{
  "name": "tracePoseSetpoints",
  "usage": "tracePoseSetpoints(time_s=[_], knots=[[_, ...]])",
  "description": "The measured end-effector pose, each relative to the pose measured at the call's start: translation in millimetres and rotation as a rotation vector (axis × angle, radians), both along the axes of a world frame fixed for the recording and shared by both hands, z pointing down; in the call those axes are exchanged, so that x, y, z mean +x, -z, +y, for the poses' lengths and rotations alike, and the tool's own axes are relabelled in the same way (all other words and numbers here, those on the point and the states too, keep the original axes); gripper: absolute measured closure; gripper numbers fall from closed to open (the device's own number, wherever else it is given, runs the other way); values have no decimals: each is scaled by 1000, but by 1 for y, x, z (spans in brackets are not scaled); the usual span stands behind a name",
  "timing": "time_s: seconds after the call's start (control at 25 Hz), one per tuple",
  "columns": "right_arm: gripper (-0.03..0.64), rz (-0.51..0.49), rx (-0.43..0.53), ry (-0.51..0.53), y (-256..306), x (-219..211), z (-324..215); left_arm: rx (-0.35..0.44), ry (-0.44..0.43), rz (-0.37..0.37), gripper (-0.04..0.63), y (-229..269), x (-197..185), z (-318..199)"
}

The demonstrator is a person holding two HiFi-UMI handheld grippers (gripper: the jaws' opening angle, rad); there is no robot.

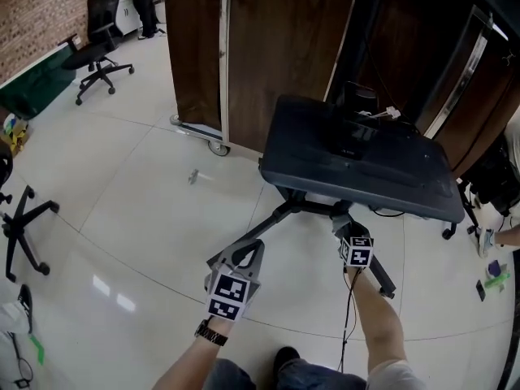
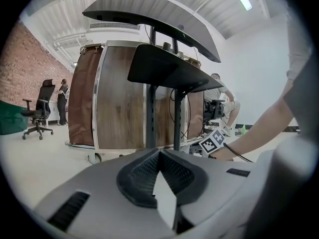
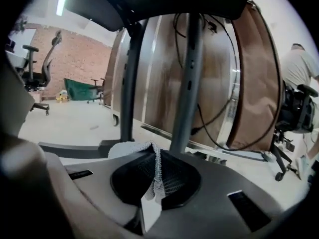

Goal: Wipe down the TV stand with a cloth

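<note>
Right gripper [image 3: 155,158] pinching white mesh cloth [image 3: 127,148] by black metal TV stand [image 3: 188,83]
Left gripper [image 2: 159,158] closed, empty; I'd keep cloth flat against it.

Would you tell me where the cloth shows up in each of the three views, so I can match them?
Head view: cloth not made out; it would be at the tip of the right gripper, lower centre-right.
Left gripper view: not in it.
Right gripper view: cloth at bottom centre, pinched in the jaws.
Shared landmark: the wood-panelled partition.
</note>
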State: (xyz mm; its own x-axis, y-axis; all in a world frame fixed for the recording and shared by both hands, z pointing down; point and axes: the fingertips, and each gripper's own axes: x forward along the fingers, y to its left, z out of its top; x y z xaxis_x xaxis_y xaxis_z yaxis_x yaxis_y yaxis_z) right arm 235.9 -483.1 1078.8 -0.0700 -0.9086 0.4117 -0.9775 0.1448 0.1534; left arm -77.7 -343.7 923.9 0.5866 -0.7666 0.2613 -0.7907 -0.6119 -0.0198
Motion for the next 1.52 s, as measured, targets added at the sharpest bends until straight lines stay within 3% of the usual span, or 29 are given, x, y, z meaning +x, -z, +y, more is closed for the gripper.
tracePoseSetpoints(time_s=[0.16,0.4,0.56,0.72,0.88,0.96,1.04,1.24,1.36,1.52], knots=[[609,41,11,197,10,-83,-33,-5,40,-12,568,-4,-24,2],[609,36,-78,338,-46,-201,-48,-40,140,-21,568,-24,-84,16],[609,-39,-118,535,-77,-310,-1,-56,182,-31,569,-35,-115,20],[609,-80,-181,809,-89,-420,90,-73,194,-44,569,-36,-123,27],[609,-124,-209,1011,-84,-470,170,-76,145,-54,568,-34,-99,28],[609,-162,-182,979,-74,-446,175,-78,103,-57,568,-32,-77,27],[609,-195,-119,833,-53,-391,146,-66,73,-60,568,-25,-55,23],[609,-120,51,280,4,-142,43,-38,-66,-32,568,-15,21,12],[609,-93,46,60,4,-18,8,-63,-85,-32,568,-23,52,4],[609,-79,-61,-109,-42,88,2,-90,-153,-53,568,-46,100,2]])
